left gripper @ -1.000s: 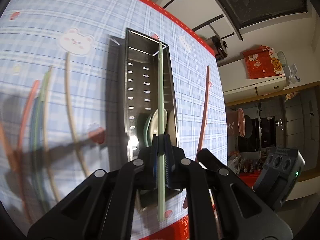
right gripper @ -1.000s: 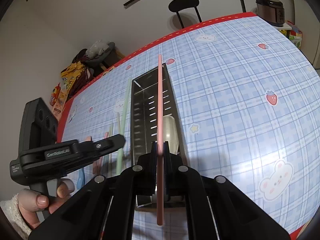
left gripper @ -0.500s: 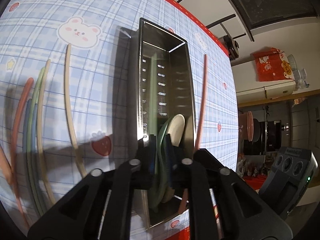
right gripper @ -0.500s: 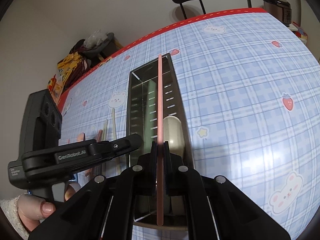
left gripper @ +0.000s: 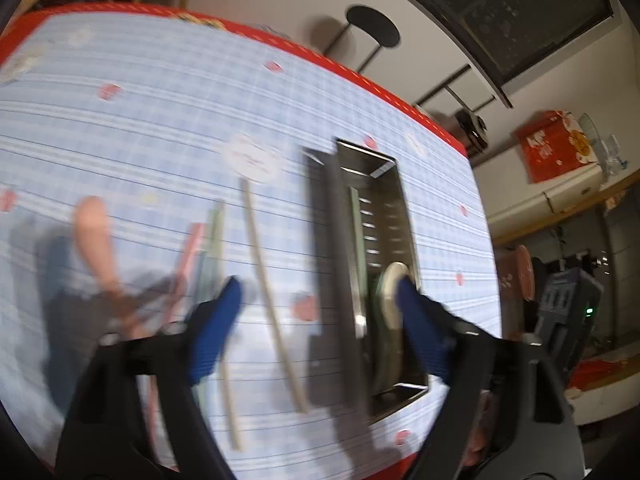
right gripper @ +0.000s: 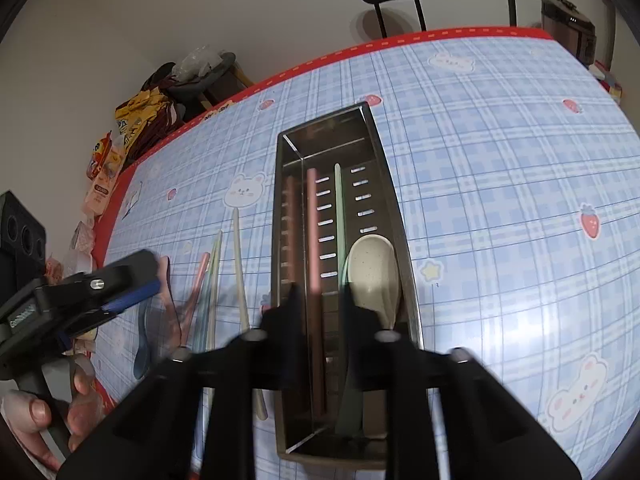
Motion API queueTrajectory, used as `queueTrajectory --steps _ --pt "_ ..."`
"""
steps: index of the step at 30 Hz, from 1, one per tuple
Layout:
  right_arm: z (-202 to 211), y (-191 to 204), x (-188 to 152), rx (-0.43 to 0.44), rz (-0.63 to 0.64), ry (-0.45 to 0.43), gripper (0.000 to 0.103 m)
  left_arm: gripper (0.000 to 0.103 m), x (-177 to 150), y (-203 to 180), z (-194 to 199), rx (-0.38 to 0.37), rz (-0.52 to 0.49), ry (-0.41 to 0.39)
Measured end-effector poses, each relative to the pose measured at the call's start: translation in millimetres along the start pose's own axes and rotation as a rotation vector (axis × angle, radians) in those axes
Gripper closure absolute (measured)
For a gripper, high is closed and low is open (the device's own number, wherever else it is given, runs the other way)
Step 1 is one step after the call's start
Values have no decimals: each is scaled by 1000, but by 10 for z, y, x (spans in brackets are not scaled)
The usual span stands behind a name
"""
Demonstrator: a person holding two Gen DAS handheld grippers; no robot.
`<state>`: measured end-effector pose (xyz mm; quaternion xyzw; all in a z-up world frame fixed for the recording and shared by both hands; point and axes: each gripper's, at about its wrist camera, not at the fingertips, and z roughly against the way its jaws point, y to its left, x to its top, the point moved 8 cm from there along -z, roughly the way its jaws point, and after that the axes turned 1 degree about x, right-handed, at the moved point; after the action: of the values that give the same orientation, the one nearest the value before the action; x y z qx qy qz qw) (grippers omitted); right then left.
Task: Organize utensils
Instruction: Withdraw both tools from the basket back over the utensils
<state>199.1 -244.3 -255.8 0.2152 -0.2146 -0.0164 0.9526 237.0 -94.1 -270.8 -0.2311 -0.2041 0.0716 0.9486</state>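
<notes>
Each camera rides on a handheld gripper and looks steeply down along its fingers at the checked tablecloth point(right gripper: 500, 184), from close above. The right view sits directly over the metal tray point(right gripper: 384, 168); the left view, blurred, has that tray point(left gripper: 404, 216) to its right. Both share the tray and the loose utensils beside it.

Even indoor light, fairly bright. The left wrist view is smeared by motion blur across the surface point(left gripper: 160, 128); the right wrist view stays sharp. Fisheye bending and dark vignetting crowd every corner, heaviest at 7 o'clock.
</notes>
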Motion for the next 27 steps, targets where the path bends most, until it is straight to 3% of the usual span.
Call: queueTrajectory --steps 2,4,7,11,17,27 --pt "95 33 -28 -18 8 -18 42 14 -17 127 135 33 -8 -17" --pt "175 51 -69 -40 16 -33 27 6 -42 249 242 74 -18 -22" --pt "267 89 -154 -66 28 -38 13 6 -125 463 447 140 -48 -49" --pt "314 154 -336 -92 43 -20 6 6 -307 779 705 232 -81 -78" --pt "312 296 -650 -155 105 7 6 6 -624 1129 1030 321 -122 -113" --pt "300 633 -988 -182 134 24 6 6 -933 1642 1361 319 -85 -122"
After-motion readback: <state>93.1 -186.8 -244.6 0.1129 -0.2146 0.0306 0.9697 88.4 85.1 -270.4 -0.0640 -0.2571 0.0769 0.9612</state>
